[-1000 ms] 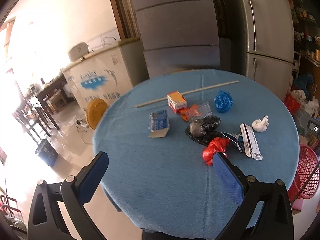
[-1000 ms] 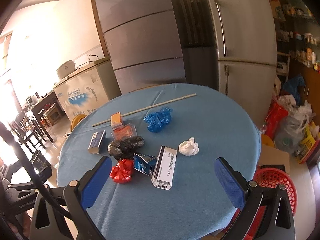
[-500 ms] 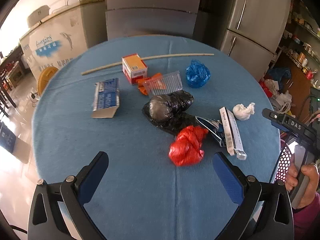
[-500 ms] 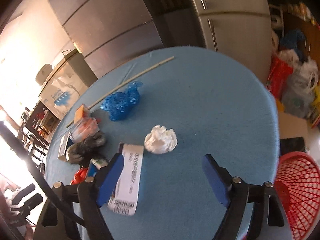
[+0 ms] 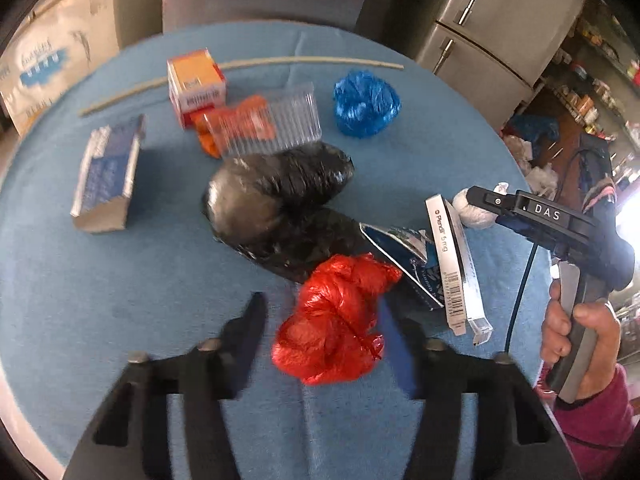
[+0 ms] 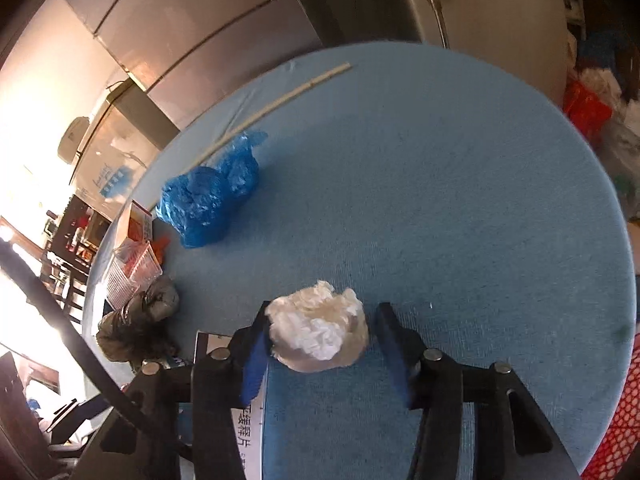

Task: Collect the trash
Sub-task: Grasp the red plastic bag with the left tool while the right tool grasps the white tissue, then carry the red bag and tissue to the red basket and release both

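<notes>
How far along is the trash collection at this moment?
Nothing looks collected yet. The left tongs straddle the red bag and the right tongs straddle the white wad, neither clearly clamped. The blue bag, black bag, cartons and stick still lie on the table.

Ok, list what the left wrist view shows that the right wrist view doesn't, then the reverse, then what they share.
Left wrist only: the left gripper straddling the red bag, the blue-and-silver carton, and the person's hand holding the other tool.

Right wrist only: the right gripper around the white wad, its jaws not fully shut, and the red mesh basket.

Both: the blue bag, black bag, long stick and blue tablecloth.
</notes>
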Demonstrator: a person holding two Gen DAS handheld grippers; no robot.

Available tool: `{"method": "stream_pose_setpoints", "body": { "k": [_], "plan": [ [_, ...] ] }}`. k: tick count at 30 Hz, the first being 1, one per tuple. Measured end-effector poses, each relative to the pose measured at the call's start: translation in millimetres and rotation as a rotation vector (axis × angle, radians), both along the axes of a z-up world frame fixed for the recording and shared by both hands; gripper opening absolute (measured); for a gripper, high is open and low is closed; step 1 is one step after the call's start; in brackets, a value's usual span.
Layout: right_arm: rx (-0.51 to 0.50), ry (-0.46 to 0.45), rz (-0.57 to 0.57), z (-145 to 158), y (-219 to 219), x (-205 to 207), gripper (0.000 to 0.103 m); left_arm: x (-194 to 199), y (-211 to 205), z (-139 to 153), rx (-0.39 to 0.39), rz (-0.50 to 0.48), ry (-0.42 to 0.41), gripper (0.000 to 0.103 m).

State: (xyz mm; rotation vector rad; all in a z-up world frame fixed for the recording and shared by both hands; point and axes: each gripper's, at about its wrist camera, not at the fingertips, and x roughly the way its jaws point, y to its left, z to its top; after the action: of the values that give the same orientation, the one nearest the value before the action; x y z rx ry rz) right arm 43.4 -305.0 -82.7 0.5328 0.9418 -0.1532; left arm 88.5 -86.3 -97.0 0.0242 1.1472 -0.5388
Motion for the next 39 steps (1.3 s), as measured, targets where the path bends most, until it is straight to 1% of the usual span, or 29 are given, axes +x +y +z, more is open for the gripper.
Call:
{"method": "stream_pose_setpoints", "body": {
  "k": [1,3,5,11,14,16,20,22,25,28,29,30,33,35,39],
  "plan": [
    [0.023,-0.008,0.013,0,1,0,0.040,1,2,-2,-0.026,0.000,0.018,0.046],
    [-0.001,-0.015,0.010,3,4,-2,0.039,1,5,-3,-0.051,0.010,0.024,0.043],
    [-0.028,-0.024,0.013,5,6,-8,0.037,0,7,-2,-0.055,0.014,0.015,0.041],
    [-0.006,-0.072,-0.009,20,-2,-42,0.037,-15,24,7,-0.047,0.055,-0.016,0.040],
    [0.010,-0.104,-0.023,31,-6,-67,0.037,-29,31,19,-0.048,0.063,-0.055,0.040],
    [0.025,-0.129,-0.040,39,-12,-88,0.037,-40,33,32,-0.056,0.048,-0.087,0.040],
    [0.050,-0.162,-0.066,50,-23,-127,0.037,-67,19,58,-0.072,-0.028,-0.156,0.040],
    [0.061,-0.183,-0.086,55,-31,-153,0.037,-83,1,71,-0.075,-0.098,-0.190,0.040],
    [0.053,-0.195,-0.124,59,-44,-189,0.037,-102,-36,82,-0.076,-0.210,-0.214,0.040],
    [0.047,-0.193,-0.172,59,-62,-225,0.037,-122,-79,87,-0.074,-0.330,-0.205,0.040],
    [0.048,-0.191,-0.191,58,-69,-237,0.037,-130,-99,88,-0.071,-0.380,-0.202,0.040],
    [0.046,-0.208,-0.199,56,-75,-246,0.037,-136,-113,89,-0.070,-0.417,-0.200,0.040],
    [0.066,-0.204,-0.272,49,-99,-285,0.038,-157,-163,94,-0.071,-0.519,-0.196,0.041],
    [0.095,-0.204,-0.312,42,-114,-305,0.038,-167,-195,93,-0.070,-0.575,-0.185,0.041],
    [0.134,-0.211,-0.373,32,-136,-337,0.040,-185,-243,91,-0.061,-0.646,-0.167,0.043]
  ]
}}
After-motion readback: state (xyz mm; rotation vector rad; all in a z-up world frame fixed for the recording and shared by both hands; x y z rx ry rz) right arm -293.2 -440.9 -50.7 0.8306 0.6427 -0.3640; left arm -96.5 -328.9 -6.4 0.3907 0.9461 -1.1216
